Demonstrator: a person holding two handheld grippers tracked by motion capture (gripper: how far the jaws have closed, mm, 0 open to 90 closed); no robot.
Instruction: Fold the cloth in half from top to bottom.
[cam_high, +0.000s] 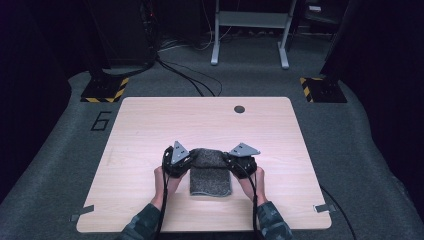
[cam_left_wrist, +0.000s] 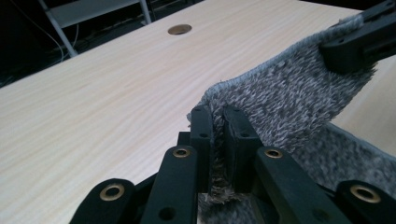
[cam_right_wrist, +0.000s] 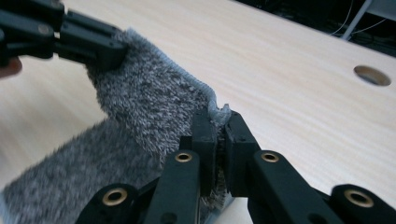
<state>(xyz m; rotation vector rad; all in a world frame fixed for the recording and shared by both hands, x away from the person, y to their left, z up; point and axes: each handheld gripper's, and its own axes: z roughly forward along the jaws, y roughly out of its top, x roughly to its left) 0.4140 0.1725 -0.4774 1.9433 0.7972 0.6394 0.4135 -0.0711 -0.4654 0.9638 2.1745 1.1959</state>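
Towel (cam_high: 210, 175), grey and fuzzy, lies near the person's edge of the table (cam_high: 150, 130), its long axis running from the near edge away toward the far side. The near part rests flat on the wood; the far end is lifted and folded back toward the person, with its edge stretched crosswise between the two grippers. The left gripper (cam_high: 181, 161) pinches the left corner of that raised edge: in the left gripper view its fingers (cam_left_wrist: 201, 135) are pressed together with a thin fold of pile (cam_left_wrist: 218, 154) squeezed between them. The right gripper (cam_high: 240, 162) pinches the opposite corner, fingers (cam_right_wrist: 204, 140) clamped on the hemmed edge (cam_right_wrist: 219, 112). Beyond the towel the table lies bare up to a round cable hole (cam_high: 239, 109) near its far edge.
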